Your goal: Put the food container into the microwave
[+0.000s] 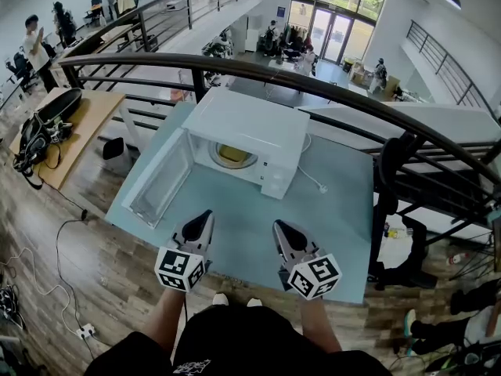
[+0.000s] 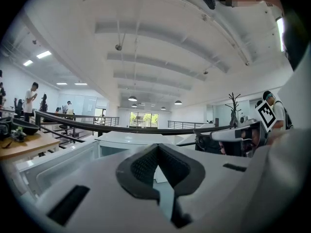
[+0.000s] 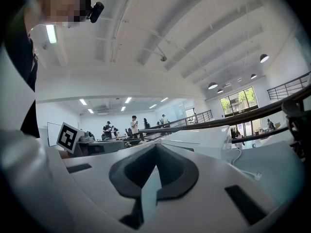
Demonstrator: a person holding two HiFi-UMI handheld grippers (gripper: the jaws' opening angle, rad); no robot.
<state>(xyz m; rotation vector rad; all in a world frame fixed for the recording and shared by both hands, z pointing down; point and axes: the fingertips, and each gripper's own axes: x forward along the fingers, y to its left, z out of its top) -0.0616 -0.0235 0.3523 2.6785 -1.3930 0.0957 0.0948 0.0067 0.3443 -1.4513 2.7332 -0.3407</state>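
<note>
A white microwave stands at the back of the pale blue table, its door swung open to the left. Inside, a yellowish food container rests on the turntable. My left gripper and right gripper hover side by side over the table's front part, well short of the microwave, both shut and holding nothing. The left gripper view shows my left gripper with its tips together and the microwave beyond. In the right gripper view, my right gripper is likewise shut, with the microwave ahead.
A white power cord with a plug lies on the table right of the microwave. A dark curved railing runs behind the table. A wooden desk with bags stands at the left, and cables trail over the floor.
</note>
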